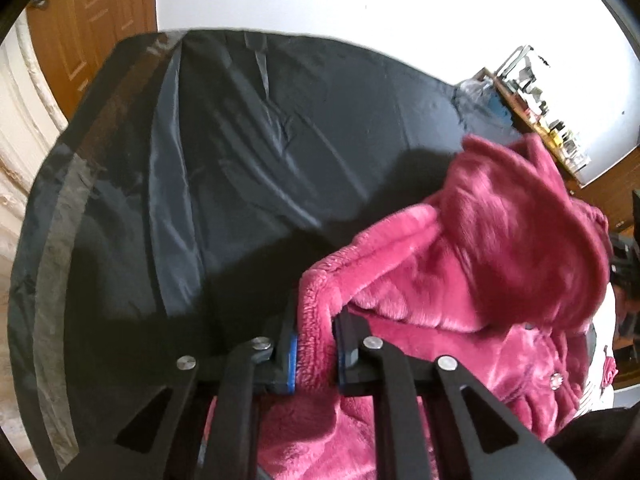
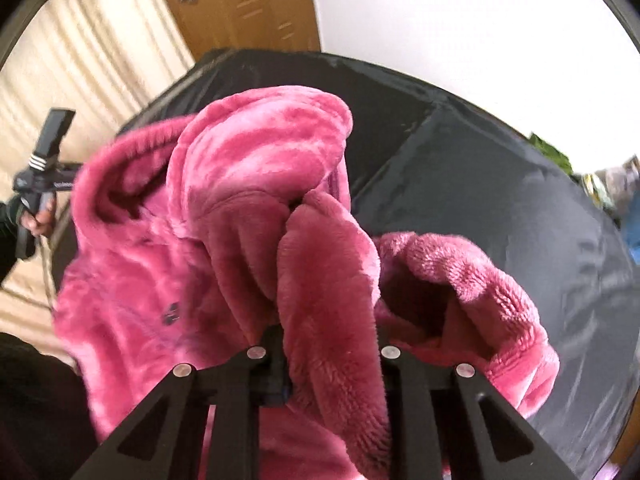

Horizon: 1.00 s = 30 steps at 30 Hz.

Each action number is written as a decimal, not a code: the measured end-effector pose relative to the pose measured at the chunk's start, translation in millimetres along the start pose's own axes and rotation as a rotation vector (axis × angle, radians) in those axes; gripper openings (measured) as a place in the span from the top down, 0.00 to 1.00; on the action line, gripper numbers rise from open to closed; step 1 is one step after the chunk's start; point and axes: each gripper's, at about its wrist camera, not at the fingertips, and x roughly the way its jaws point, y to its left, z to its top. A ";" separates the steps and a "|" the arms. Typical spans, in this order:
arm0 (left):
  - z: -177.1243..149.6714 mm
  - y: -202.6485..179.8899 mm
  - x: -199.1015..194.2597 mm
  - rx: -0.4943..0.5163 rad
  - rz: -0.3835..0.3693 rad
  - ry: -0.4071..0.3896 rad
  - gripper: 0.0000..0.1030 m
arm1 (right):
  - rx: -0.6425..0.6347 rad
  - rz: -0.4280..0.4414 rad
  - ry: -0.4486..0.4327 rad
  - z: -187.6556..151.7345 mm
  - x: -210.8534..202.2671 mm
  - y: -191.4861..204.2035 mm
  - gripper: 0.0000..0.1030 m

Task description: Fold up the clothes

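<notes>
Both tongs, left and right, clamped on the pink fleece garment between their pads.

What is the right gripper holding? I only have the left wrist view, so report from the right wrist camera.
Observer: The right gripper is shut on a thick fold of the pink fleece jacket; the fabric hides its fingertips.
Operator: Tell me what lies beside that fold.
Observer: An open cuff gapes just to the right of it in that picture.
Operator: Check for room to lay it down.
Observer: The black cloth lies bare beyond the jacket on the right.
</notes>
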 end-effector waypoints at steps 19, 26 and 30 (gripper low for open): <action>24.4 -48.6 -149.7 0.001 -0.116 -0.416 0.88 | 0.139 -0.013 -0.109 -54.2 -33.1 46.8 0.78; 7.8 -101.6 -217.2 0.063 -0.133 -0.539 0.88 | 0.223 -0.129 -0.332 -87.1 -97.9 48.5 0.78; -9.5 -131.9 -264.4 0.089 -0.168 -0.626 0.88 | 0.277 -0.238 -0.508 -110.7 -151.9 49.8 0.79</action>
